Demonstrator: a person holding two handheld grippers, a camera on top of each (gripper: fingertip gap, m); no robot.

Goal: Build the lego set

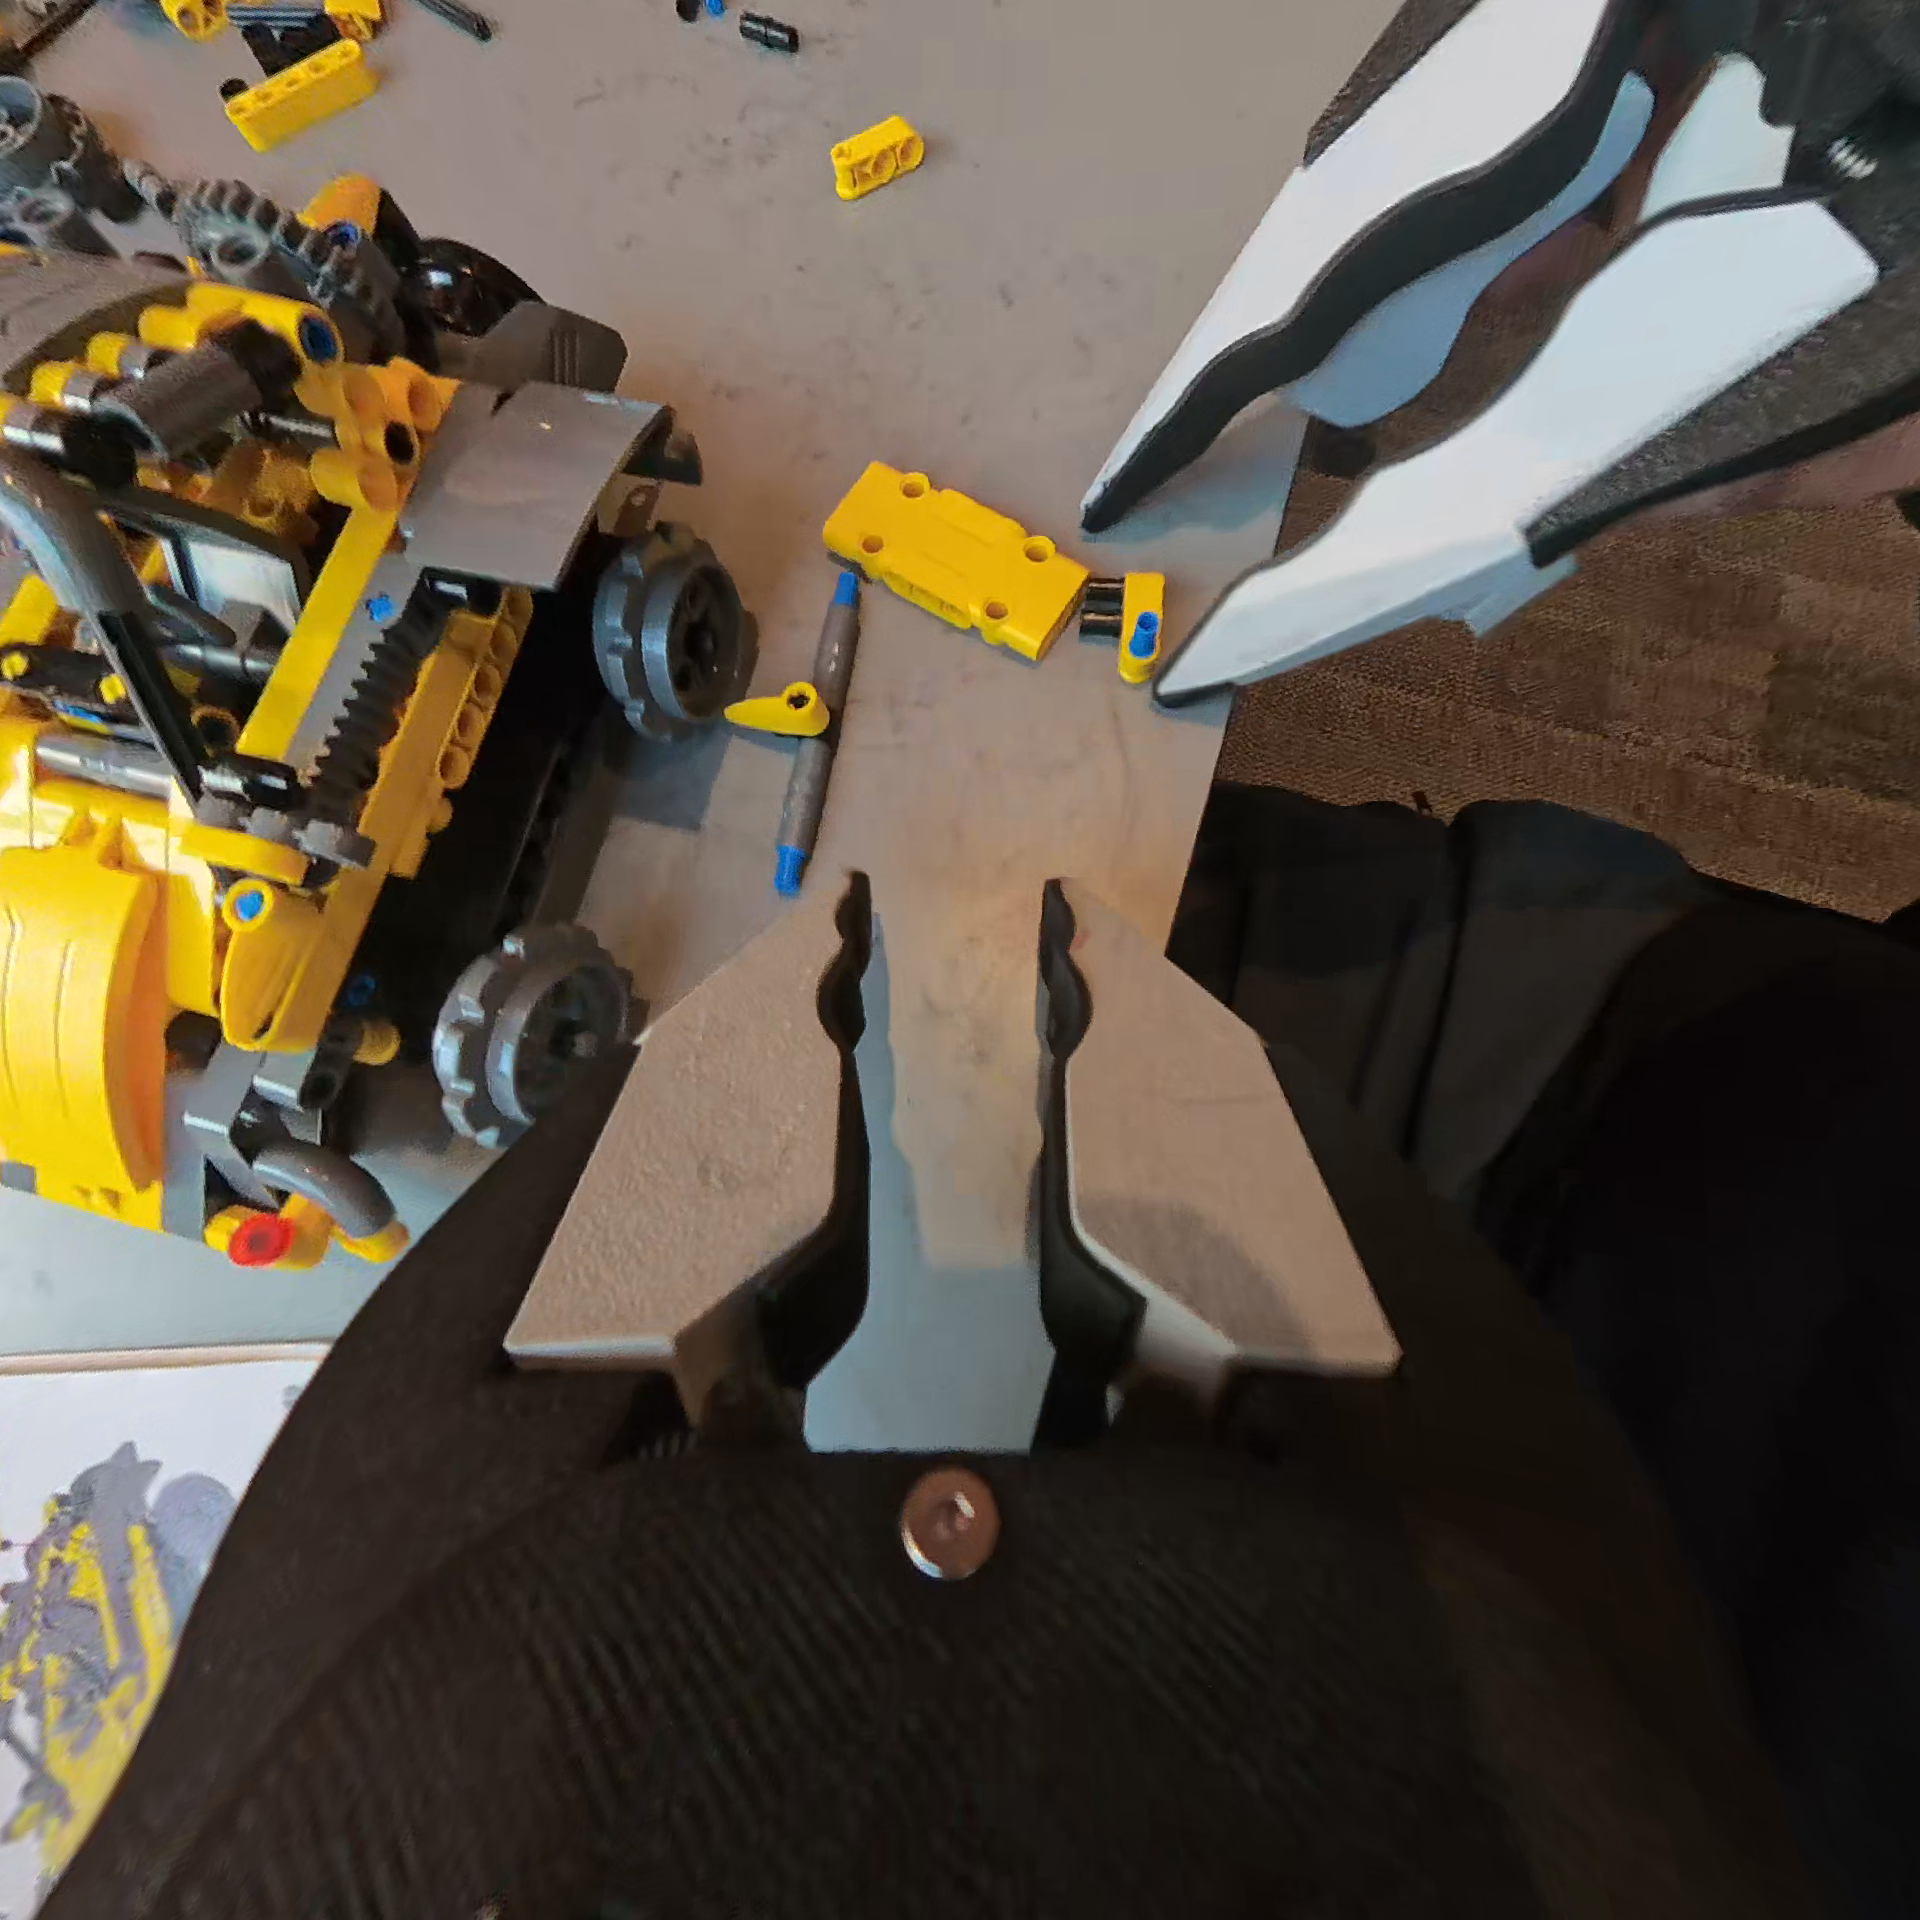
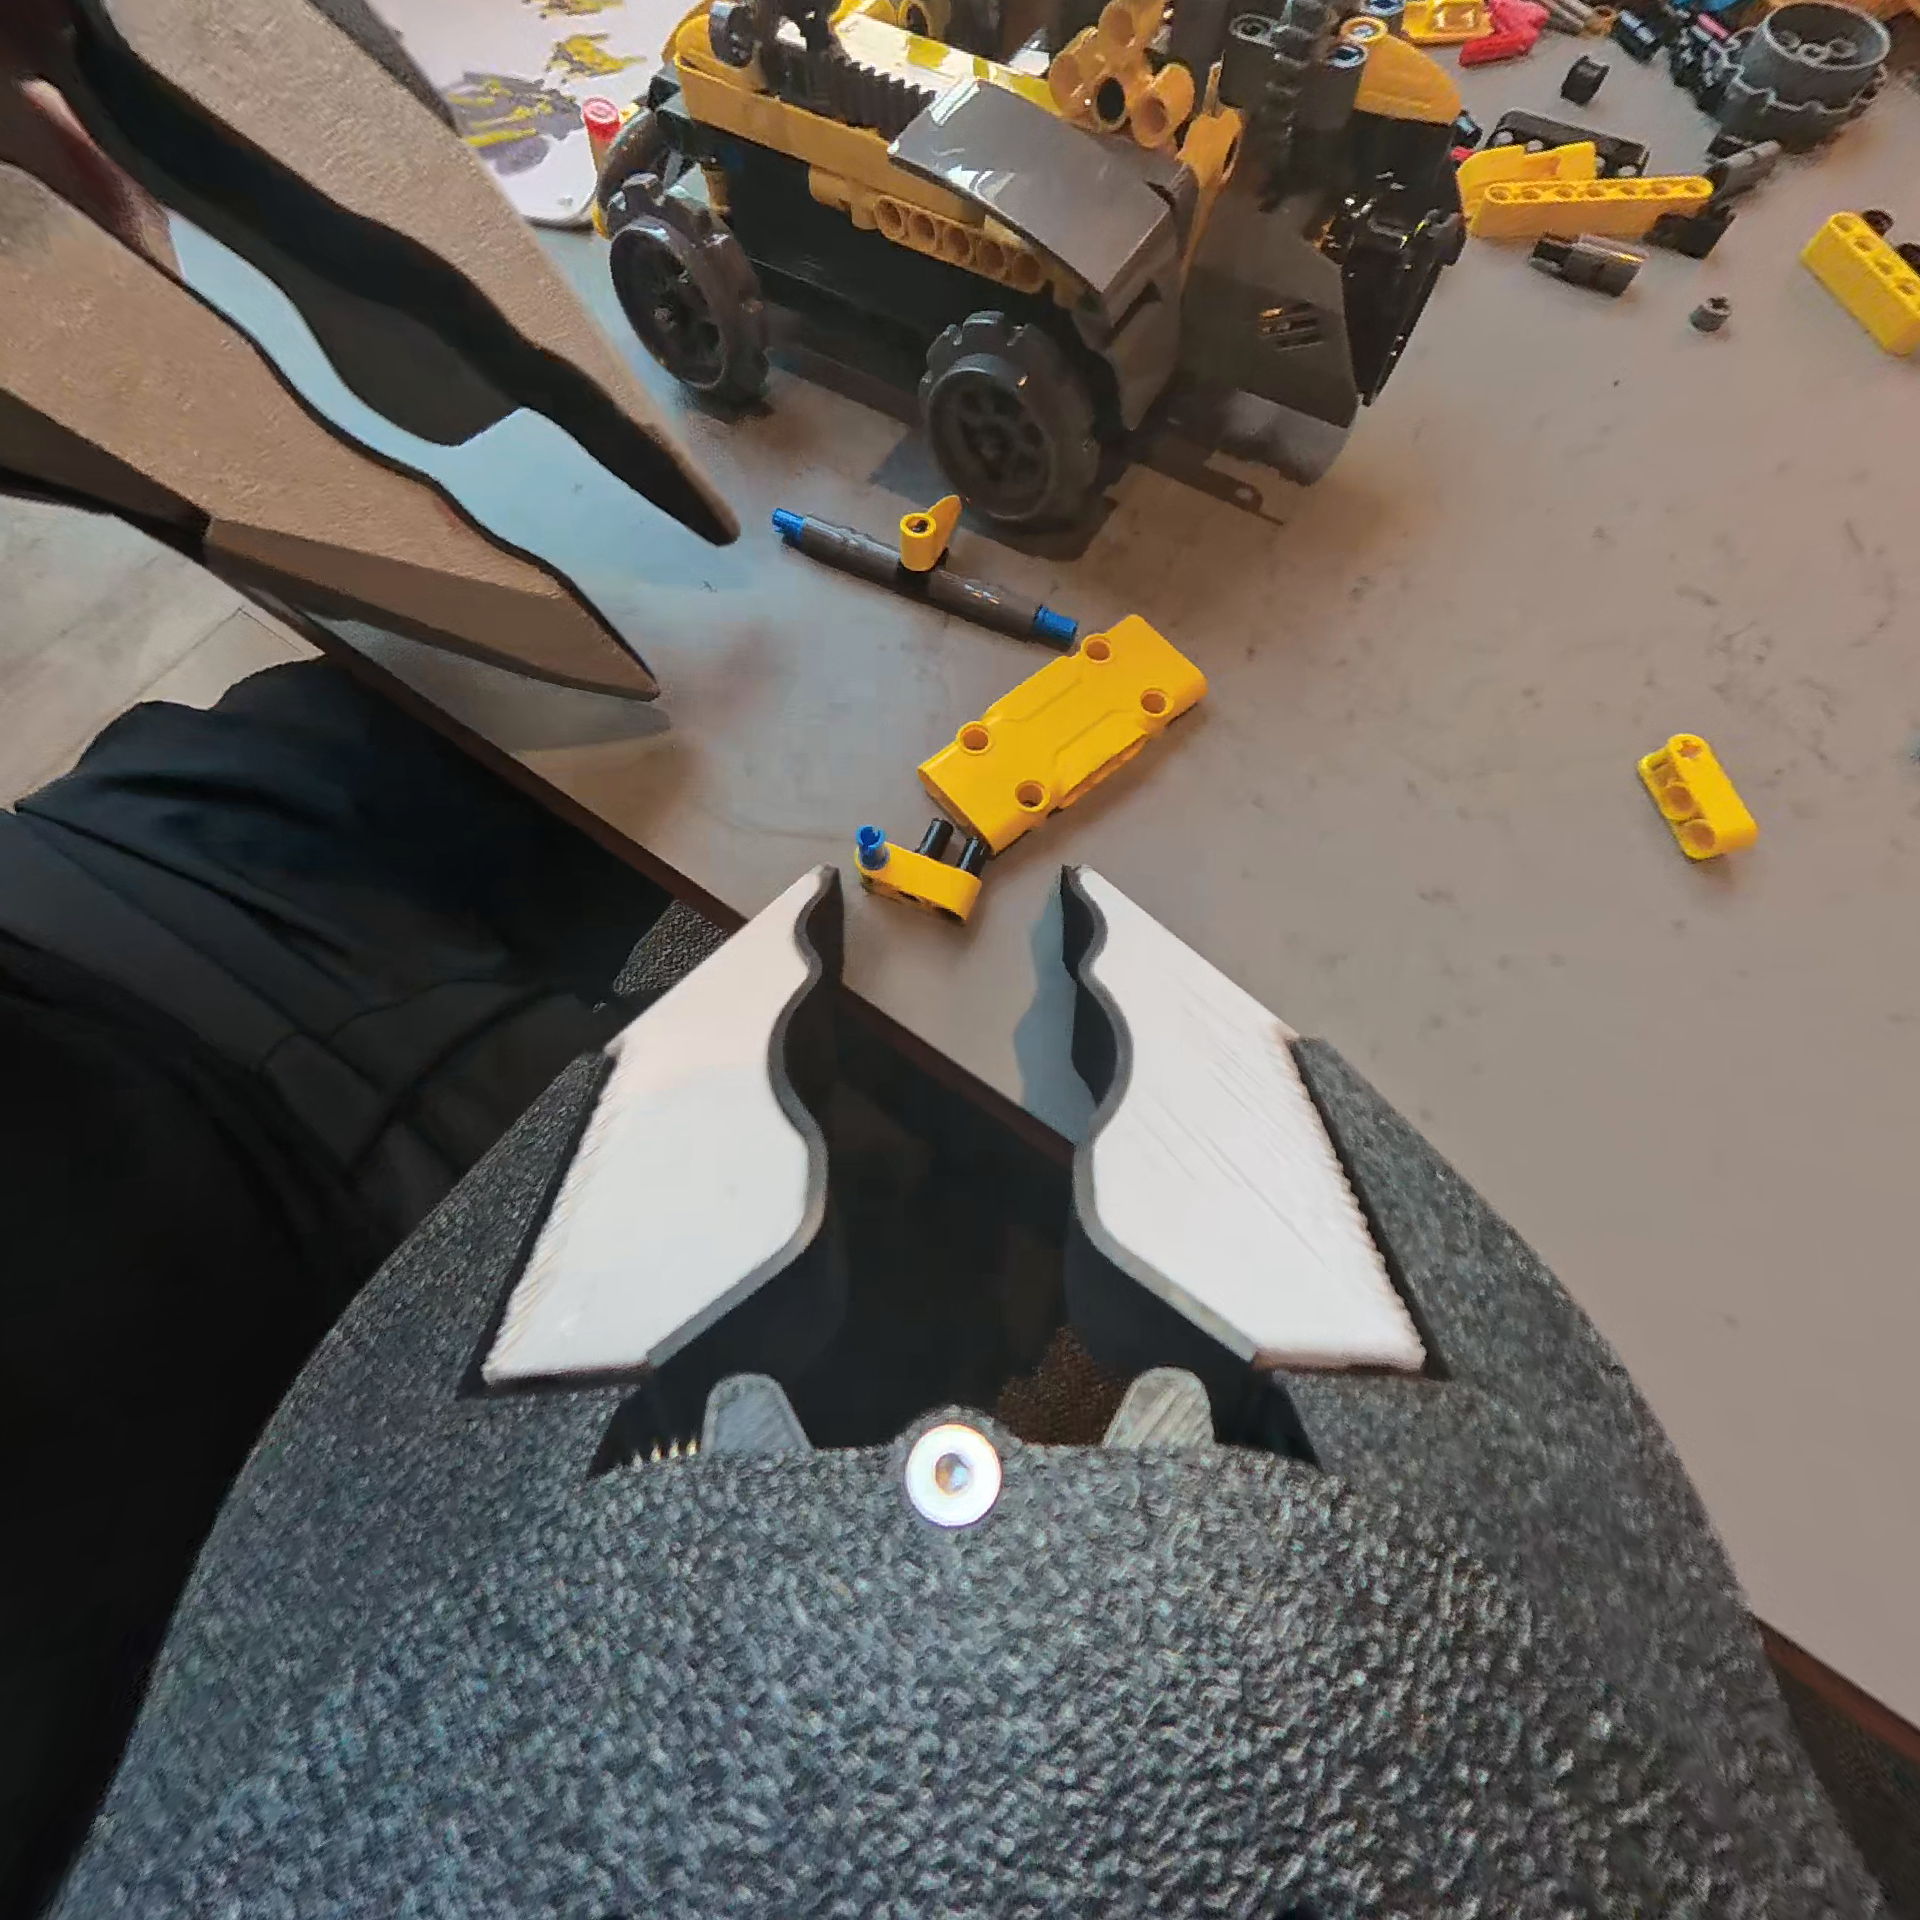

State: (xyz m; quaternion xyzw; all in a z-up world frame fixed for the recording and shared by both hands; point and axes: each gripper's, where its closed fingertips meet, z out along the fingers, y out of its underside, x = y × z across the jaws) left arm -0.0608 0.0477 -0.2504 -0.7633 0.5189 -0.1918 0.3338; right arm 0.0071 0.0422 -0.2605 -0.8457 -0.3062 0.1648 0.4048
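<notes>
I hold both grippers empty, fingers apart, over the near table (image 2: 1455, 935) edge. My right gripper (image 2: 951, 883) is closest to the flat yellow panel (image 2: 1060, 732) — its small pinned yellow connector (image 2: 920, 868) lies just off the fingertips, the panel's long axis running away to the far right. My left gripper (image 1: 951, 894) hovers near the grey axle (image 1: 821, 717), beside the yellow vehicle model (image 1: 260, 675).

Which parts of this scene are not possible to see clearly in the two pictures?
- Yellow vehicle model: its left side is cut off by the left wrist view's edge.
- Printed booklet: blurred, partly behind the left gripper body.
- Loose parts pile: far, small, cut by the right wrist view's top edge.
- Table near edge: hidden under the right gripper.
</notes>
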